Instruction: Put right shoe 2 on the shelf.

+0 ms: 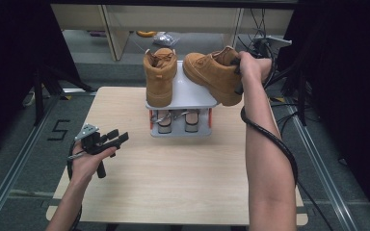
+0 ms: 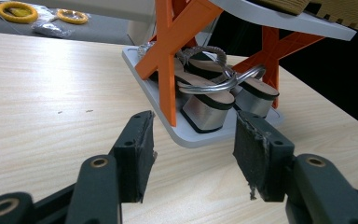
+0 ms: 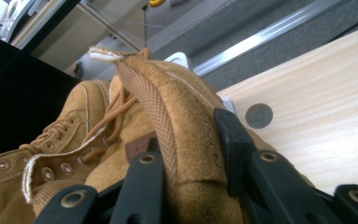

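A pale wood bench fills the middle of the frame, standing on grey carpet floor. A black number five is taped on the floor at the left. Metal rails run along both sides. Dark curtains close off the upper corners. At the top stands light shelving, with yellow rings on the floor beneath.
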The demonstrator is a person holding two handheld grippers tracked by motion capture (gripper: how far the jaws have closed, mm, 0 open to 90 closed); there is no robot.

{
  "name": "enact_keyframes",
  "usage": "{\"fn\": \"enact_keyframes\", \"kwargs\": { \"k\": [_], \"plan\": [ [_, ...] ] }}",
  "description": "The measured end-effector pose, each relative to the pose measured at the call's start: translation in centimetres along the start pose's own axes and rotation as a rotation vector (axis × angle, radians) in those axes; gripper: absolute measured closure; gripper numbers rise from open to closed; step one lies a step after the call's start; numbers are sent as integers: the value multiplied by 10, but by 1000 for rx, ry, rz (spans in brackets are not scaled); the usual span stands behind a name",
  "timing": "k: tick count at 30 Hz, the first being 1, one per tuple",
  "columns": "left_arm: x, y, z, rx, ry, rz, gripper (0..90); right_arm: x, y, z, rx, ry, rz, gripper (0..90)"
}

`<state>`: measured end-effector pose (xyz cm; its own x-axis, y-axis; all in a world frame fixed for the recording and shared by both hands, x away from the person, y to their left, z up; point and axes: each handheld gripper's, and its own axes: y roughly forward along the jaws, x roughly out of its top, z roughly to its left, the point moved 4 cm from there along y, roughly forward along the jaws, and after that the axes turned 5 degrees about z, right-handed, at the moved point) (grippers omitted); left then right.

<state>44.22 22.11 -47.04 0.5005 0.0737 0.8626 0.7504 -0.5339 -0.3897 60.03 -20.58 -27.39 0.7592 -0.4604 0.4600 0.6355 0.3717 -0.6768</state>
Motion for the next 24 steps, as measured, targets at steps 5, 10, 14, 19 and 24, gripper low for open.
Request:
{"fn": "enact_keyframes", "kwargs": {
  "k": [5, 10, 14, 19, 24],
  "plan": [
    [-1, 0, 0, -1, 0, 1, 466, 1, 0, 0, 0, -28, -24, 638],
    [0, 0, 0, 2, 2, 0, 461, 5, -3, -1, 65, -54, -52, 522],
    [-1, 1, 0, 3, 6, 3, 460, 6, -11, 0, 70, -85, -63, 477],
    [-1, -1, 0, 4, 10, 6, 460, 9, -27, -1, 88, -121, -108, 462],
    [0, -1, 0, 6, 13, 1, 460, 11, -43, -16, 120, -107, -129, 484]
  ]
}}
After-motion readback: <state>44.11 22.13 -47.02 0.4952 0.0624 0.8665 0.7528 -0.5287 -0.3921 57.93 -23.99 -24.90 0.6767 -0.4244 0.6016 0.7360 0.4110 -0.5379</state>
